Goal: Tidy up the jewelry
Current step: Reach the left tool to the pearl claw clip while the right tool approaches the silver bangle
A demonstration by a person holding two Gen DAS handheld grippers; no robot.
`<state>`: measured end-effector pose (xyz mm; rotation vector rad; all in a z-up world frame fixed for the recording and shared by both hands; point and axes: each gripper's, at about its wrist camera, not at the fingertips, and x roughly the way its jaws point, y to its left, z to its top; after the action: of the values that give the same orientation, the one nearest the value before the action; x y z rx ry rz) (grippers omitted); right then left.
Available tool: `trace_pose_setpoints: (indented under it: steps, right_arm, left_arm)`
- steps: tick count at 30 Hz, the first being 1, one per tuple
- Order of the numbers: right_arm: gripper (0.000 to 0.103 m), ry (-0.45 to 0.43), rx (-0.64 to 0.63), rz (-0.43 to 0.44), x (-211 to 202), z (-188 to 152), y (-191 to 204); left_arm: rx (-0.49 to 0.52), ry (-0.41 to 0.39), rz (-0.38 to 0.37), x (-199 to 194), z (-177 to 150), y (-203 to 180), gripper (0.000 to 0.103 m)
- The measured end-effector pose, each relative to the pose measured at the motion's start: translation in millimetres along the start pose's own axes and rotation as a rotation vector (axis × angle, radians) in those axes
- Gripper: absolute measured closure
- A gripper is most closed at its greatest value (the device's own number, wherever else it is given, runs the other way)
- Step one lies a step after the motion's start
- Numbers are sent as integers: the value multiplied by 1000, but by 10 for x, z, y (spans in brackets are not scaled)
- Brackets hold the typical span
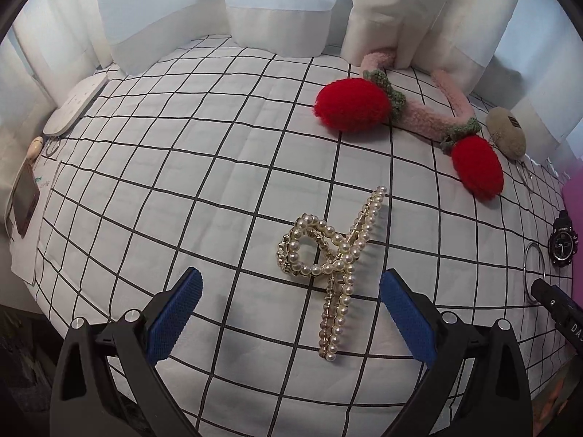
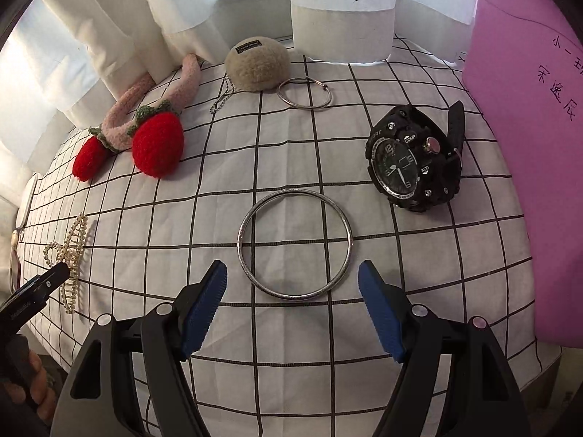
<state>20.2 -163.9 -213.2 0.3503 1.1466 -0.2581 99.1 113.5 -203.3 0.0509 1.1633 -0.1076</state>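
A white cloth with a black grid covers the tabletop [image 1: 182, 189]. The left hand-held gripper [image 1: 291, 302] hangs over a gold claw hair clip set with pearls [image 1: 331, 266]; its blue ridged pads stand wide apart on either side of the clip's near end, gripping nothing. The right hand-held gripper [image 2: 293, 291] is likewise spread wide and empty, its pads flanking the near edge of a plain silver metal bangle [image 2: 242, 225] that lies flat on the cloth.

Far left of the bangle rests a fuzzy pink headband with two red knitted strawberries [image 2: 158, 145]. Beyond it sits a beige woolly pouch [image 2: 257, 63] with a small dark label, too small to read, and a bead chain; just beside it lies a thin silver ring [image 2: 304, 93]. To the right stands a chunky black sports watch [image 2: 411, 160], tilted on its strap, its bezel marked "COMP" and "ALTI". At the far right a purple paper sheet [image 2: 528, 127] bears handwritten Chinese characters.
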Motion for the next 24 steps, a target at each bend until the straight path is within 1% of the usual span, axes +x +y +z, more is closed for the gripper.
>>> trace_pose_setpoints:
  steps: [5,11,14,17,19,21,23,24]
  right_arm:
    - [32,14,7,-20,91,26,19]
    - [32,-3,-12,-55,143,85,78]
    - [30,-9,-34,-85,180,112,116]
    - [25,-11,-64,-115,225,129,167]
    - [22,-16,-59,-118,240,139,163]
    - [15,-17,-54,-124,267,159,159]
    - [10,-20,-54,-125,282,169,128]
    - [9,-21,-59,-124,284,175,124]
  left_arm:
    - [5,15,6,109,19,-24,7]
    - [16,14,12,166,56,-59,7]
    - [15,20,16,209,87,-80,7]
    - [21,23,21,248,114,-113,7]
    - [24,19,21,256,122,-133,7]
    - [29,16,22,261,131,-156,7]
    - [32,14,28,274,144,-169,6]
    - [27,16,21,284,153,-165,6]
